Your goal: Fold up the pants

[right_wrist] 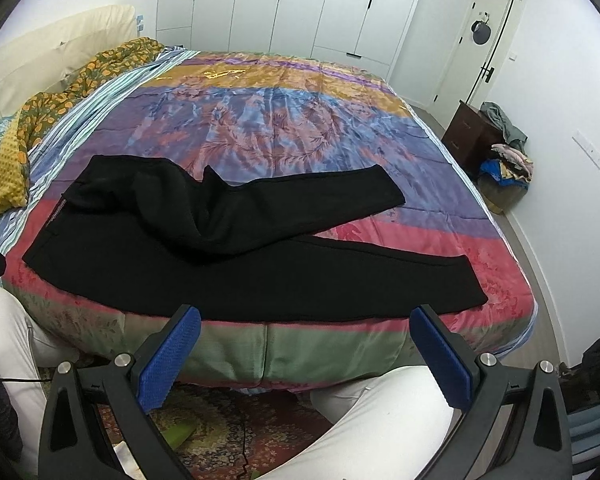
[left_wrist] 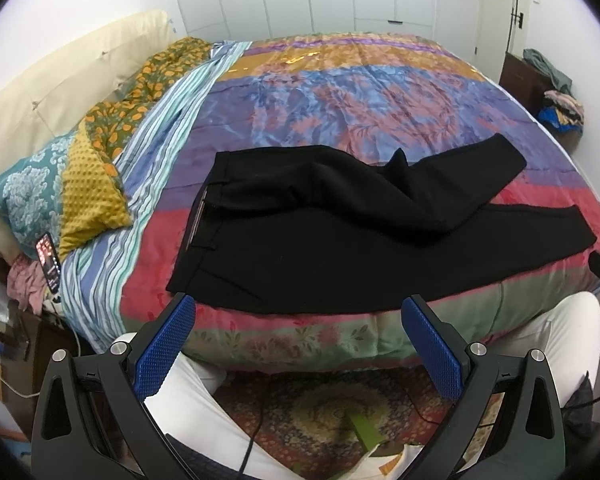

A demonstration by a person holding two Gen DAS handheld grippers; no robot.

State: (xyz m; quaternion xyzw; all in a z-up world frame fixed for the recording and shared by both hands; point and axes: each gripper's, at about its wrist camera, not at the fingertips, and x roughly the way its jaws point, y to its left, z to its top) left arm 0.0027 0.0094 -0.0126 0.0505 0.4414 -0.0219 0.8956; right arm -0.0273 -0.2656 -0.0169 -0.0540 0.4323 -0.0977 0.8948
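Pants lie spread along the near side of the bed, black and matte, waistband toward the pillows on the left and hems toward the right. One leg runs flat and straight beside the mattress edge; the other is thrown loosely over it at an angle, rumpled at the crotch, its hem ending further in on the quilt. A wedge of quilt shows between the two hems. The near leg stops just short of the bed's edge, so little margin remains there, while the far half of the bed is open.

The quilt is glossy, banded in pink, purple, blue and gold with a leafy print. A striped sheet borders it on the pillow side, beside a nubby mustard cushion.

Left gripper hangs off the bed's edge near the waistband corner, its blue dimpled pads spread wide, holding nothing. Right gripper hangs likewise before the near leg, spread and empty. Whether either tip touches the cloth is hard to judge from here. White-trousered knees press up to the bed frame, over a patterned rug.
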